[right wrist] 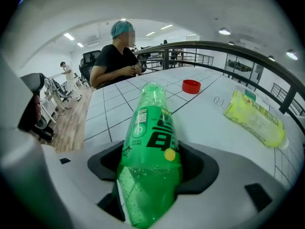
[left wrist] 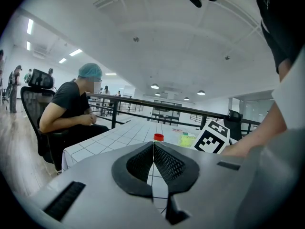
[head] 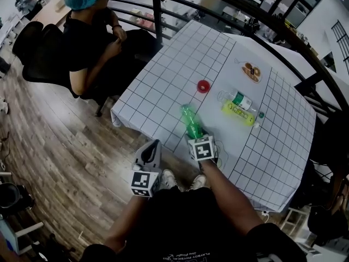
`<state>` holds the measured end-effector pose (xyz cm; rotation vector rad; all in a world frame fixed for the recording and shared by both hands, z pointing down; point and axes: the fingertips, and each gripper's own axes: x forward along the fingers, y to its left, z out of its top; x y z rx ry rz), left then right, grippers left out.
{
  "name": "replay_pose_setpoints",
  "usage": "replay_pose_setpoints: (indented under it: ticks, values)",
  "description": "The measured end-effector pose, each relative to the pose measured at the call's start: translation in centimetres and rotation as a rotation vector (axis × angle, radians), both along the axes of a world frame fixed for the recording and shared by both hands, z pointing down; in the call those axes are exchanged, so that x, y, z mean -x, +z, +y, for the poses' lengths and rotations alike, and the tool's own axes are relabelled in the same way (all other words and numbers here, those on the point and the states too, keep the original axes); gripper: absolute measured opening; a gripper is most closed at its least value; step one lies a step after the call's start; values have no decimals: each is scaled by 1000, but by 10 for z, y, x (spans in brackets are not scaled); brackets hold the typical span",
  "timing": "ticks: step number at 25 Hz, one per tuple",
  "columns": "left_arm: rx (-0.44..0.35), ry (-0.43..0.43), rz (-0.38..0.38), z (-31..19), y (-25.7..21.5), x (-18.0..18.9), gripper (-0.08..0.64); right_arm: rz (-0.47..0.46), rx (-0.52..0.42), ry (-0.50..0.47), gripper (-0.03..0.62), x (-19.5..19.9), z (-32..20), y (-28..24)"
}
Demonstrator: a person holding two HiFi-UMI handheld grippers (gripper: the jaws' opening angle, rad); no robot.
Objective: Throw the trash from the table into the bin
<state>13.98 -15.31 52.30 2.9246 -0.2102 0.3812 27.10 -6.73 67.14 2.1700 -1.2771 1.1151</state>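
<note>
A green plastic bottle point(head: 191, 121) lies on the white gridded table point(head: 169, 64) near its front edge. My right gripper point(head: 196, 136) reaches down over the bottle's thick end. In the right gripper view the green bottle point(right wrist: 150, 142) fills the gap between the wide-spread jaws of the right gripper point(right wrist: 152, 154), and I see no squeeze on it. My left gripper point(head: 155, 144) hangs off the table's front-left edge, shut and empty; in its own view the left gripper point(left wrist: 153, 145) has its tips pressed together. No bin is in view.
A red cap point(head: 203, 86), a clear bottle point(head: 235, 99), a yellow-green bottle point(head: 238, 112) and a small wrapper point(head: 252, 72) lie farther back. A person in a teal cap point(head: 87, 31) sits at the far left corner. A dark railing point(head: 158, 10) runs behind.
</note>
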Motion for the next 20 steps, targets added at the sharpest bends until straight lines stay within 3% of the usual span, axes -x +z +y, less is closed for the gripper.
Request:
replay_pose_setpoints:
  ticks: [9, 14, 20]
  values:
    - [-15, 12, 12, 2, -4, 0, 23, 43, -95, 19, 327, -2, -3, -30]
    - [-23, 9, 18, 5, -10, 4, 23, 130, -175, -7, 327, 7, -4, -66]
    - [-50, -22, 24, 7, -16, 13, 23, 157, -240, -61, 327, 23, -2, -97]
